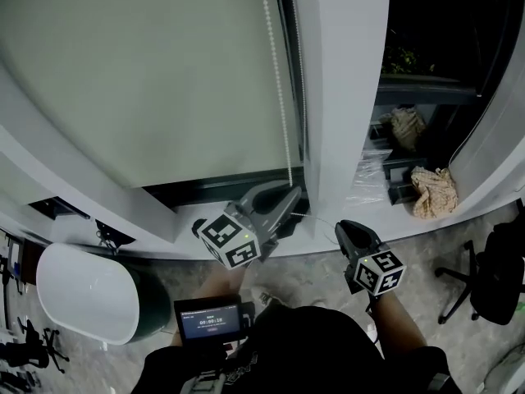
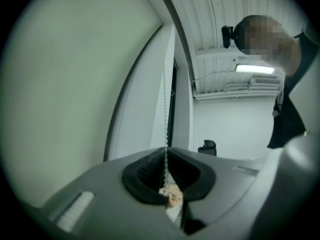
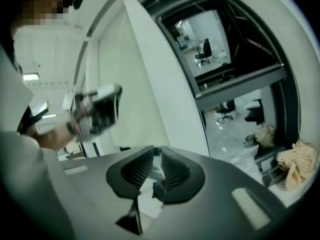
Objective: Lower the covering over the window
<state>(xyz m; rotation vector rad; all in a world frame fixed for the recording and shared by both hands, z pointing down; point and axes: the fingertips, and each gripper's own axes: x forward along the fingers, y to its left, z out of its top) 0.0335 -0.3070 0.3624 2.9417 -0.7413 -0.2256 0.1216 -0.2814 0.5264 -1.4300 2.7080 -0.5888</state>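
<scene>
We have our left claw (image 2: 166, 151) pinched shut on the bead cord (image 2: 164, 114), the blind (image 1: 148, 72) hanging just up-left of it, while our right claw (image 3: 156, 156), to its right, stands slightly parted, empty.

Head view looks steeply down; left gripper view, close, shares the blind (image 1: 148, 72).

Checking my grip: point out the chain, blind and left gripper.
Chain (image 2: 164, 115): left gripper view, stretch above jaws.
Blind (image 1: 148, 72): head view, mid fabric.
Left gripper (image 2: 166, 153): left gripper view, between fingertips.
</scene>
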